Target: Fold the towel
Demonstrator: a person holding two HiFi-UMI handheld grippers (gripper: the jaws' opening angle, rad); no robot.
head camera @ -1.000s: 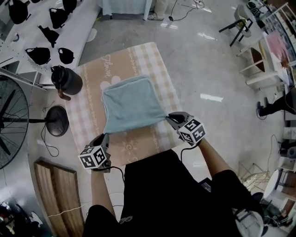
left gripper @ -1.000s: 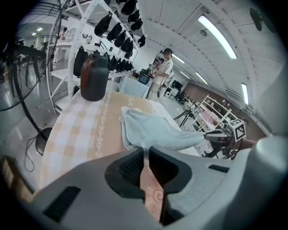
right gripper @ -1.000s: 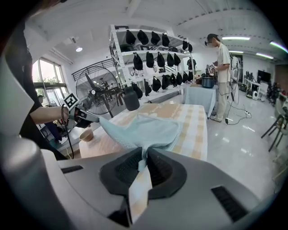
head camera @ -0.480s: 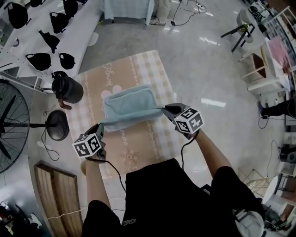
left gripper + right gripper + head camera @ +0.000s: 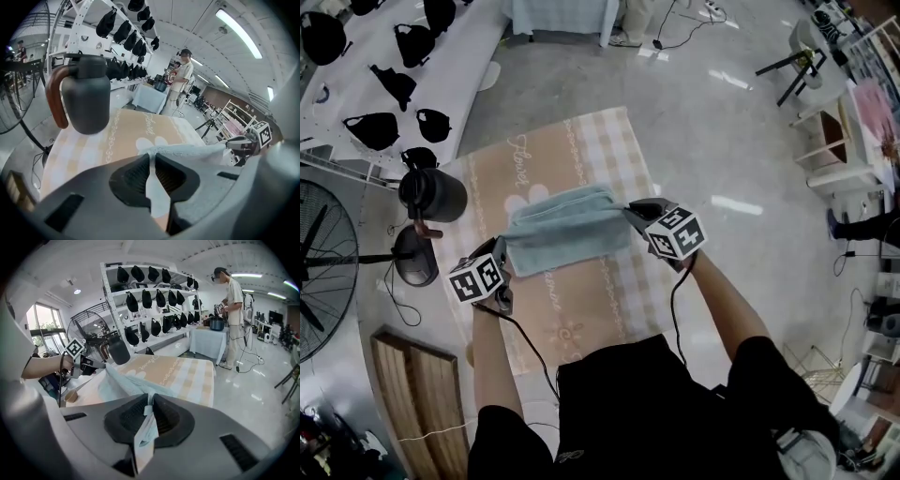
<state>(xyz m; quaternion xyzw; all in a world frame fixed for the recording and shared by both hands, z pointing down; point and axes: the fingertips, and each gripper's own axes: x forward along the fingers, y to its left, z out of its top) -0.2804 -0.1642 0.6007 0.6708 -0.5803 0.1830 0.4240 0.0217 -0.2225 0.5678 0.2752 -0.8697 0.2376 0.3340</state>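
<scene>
A light blue towel (image 5: 564, 230) lies on the checked beige mat (image 5: 581, 159), its near edge lifted and carried over the far part. My left gripper (image 5: 500, 253) is shut on the towel's (image 5: 187, 151) left near corner, cloth pinched between the pads. My right gripper (image 5: 630, 212) is shut on the right near corner, a strip of towel (image 5: 145, 427) hanging between its jaws. In the right gripper view the towel stretches left toward the left gripper (image 5: 86, 363). In the left gripper view the right gripper (image 5: 243, 143) shows at the far right.
A dark kettle with a brown handle (image 5: 431, 190) stands on the mat's left edge, close to my left gripper. A fan (image 5: 319, 253) and its round base (image 5: 414, 255) stand at left. White shelves with black caps (image 5: 375, 66) are at far left. A person (image 5: 180, 77) stands beyond the mat.
Both grippers have moved away from me over the mat, carrying the towel's near edge toward its far edge. The visible towel has shortened into a narrow band.
</scene>
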